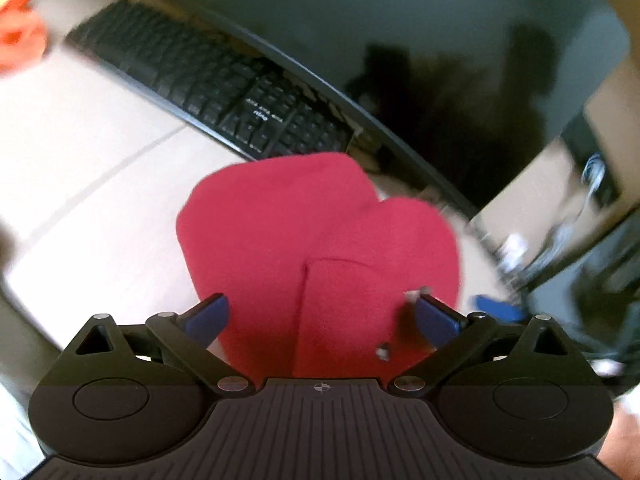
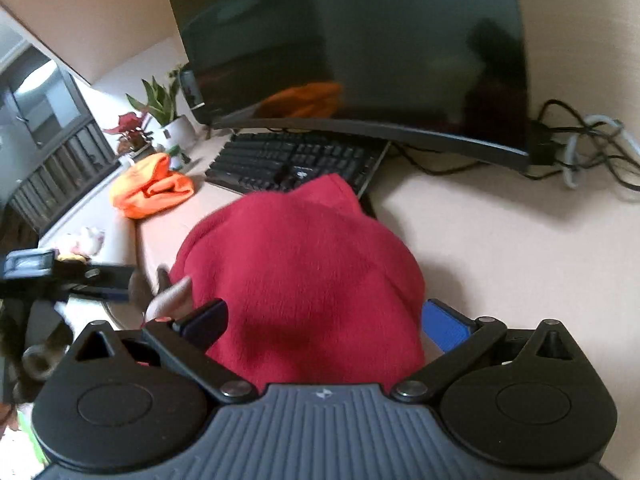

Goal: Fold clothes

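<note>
A red fleece garment point(image 2: 304, 276) is seen bunched on the pale desk point(image 2: 500, 248), just in front of the black keyboard point(image 2: 288, 160), which it overlaps at its far end. In the right wrist view its long axis runs from the camera toward the keyboard and the dark curved monitor point(image 2: 352, 48), with a narrower, pointed end aimed at the keyboard and the broader, rounded bulk lying nearest the gripper. In the left wrist view the same garment point(image 1: 312, 240) is shown as two rounded lobes, with a straight seam or folded edge running away from the camera down its middle; the image is motion-blurred.

The left gripper point(image 1: 320, 316) is held with its jaws wide apart, the blue pads point(image 1: 208, 316) standing on either side of the near end of the cloth; nothing is pinched between them. The right gripper point(image 2: 324, 320) is likewise spread wide, its fingers flanking the near bulk of the fabric without closing on it. Whether the pads touch the cloth cannot be told.

An orange cloth point(image 2: 152, 188) is seen lying on the desk well to the left of the red garment, near potted plants point(image 2: 160, 120). Cables point(image 2: 580, 148) are bundled at the monitor's right edge.
</note>
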A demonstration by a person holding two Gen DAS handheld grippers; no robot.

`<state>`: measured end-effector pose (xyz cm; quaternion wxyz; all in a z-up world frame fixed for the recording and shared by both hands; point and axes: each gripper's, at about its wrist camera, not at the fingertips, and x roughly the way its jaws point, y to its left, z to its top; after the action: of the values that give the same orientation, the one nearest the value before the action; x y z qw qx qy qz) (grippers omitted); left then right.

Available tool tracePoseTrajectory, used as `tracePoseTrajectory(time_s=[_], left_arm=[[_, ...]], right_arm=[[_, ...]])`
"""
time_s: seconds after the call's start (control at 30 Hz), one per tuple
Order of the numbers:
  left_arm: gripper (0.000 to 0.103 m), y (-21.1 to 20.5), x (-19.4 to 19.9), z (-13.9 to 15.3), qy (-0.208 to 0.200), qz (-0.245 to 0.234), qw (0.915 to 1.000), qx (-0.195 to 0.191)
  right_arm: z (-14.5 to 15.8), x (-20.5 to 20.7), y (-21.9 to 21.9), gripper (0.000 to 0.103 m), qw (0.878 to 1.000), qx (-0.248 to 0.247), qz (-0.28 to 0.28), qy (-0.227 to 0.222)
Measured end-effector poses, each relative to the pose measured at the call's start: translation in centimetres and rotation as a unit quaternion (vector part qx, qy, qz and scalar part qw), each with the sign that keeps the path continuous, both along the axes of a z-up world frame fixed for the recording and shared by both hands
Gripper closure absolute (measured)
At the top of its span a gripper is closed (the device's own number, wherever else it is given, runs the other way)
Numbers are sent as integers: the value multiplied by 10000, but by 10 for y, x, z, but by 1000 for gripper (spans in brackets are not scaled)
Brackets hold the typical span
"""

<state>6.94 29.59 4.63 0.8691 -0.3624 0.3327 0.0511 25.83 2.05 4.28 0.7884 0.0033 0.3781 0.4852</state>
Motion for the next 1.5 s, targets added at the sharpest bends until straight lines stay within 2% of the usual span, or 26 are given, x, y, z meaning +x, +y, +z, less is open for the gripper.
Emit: tracePoseTrajectory(time_s=[0.07, 0.1, 0.17, 0.23, 0.3, 0.37, 0.43, 0.53, 0.63, 0.9, 1.03, 1.1, 1.17, 1.27, 1.37, 1.5], left_arm=[[1, 3, -5, -11, 72, 233, 9985, -495], [1, 2, -4, -18, 195, 258, 9978, -584], [1, -3, 6, -30, 440, 191, 9972, -567], [1, -9, 15, -42, 582, 61, 9964, -616], [0, -11, 29, -43, 446, -132, 9969, -635], [0, -13, 44, -41, 305, -309, 9976, -533], [1, -12, 63, -34, 46, -513, 9984, -249], [1, -19, 84, -27, -187, -824, 9959, 312], [1, -20, 89, -28, 22, -790, 9963, 325], [0, -18, 80, -21, 182, -544, 9978, 331], [0, -20, 65, -9, 126, -396, 9980, 486], [0, -21, 49, 0, -10, -265, 9980, 581], [0, -17, 35, 0, -78, -67, 9987, 503], [0, -5, 33, -14, 142, 185, 9992, 334], [0, 4, 45, -28, 218, 106, 9996, 112], [0, 13, 64, -47, -16, -259, 9983, -519]], right_arm=[[-12, 18, 11, 0, 9994, 48, 63, 333], [-20, 27, 16, 0, 9983, 37, 84, 570], [-34, 42, 18, 0, 9934, 220, 83, 1120], [-34, 39, 11, 0, 9921, 299, 238, 1196], [-36, 29, 2, 0, 9921, 302, 484, 1117], [-35, 13, -6, 0, 9964, 194, 417, 718], [-36, 5, -13, 0, 9988, 217, 31, 435], [-44, 5, -13, 0, 9974, 261, -569, 352], [-46, 9, -10, 0, 9968, 188, -633, 446], [-41, 21, -6, 0, 9978, 107, -468, 467], [-36, 23, -17, 0, 9972, 270, -471, 520], [-32, 30, -28, 0, 9946, 476, -578, 718], [-29, 40, -38, 0, 9901, 689, -719, 994], [-36, 61, -22, 0, 9881, 623, -665, 1238], [-43, 76, -3, 0, 9880, 539, -603, 1313], [-50, 83, 8, 0, 9875, 514, -590, 1369]])
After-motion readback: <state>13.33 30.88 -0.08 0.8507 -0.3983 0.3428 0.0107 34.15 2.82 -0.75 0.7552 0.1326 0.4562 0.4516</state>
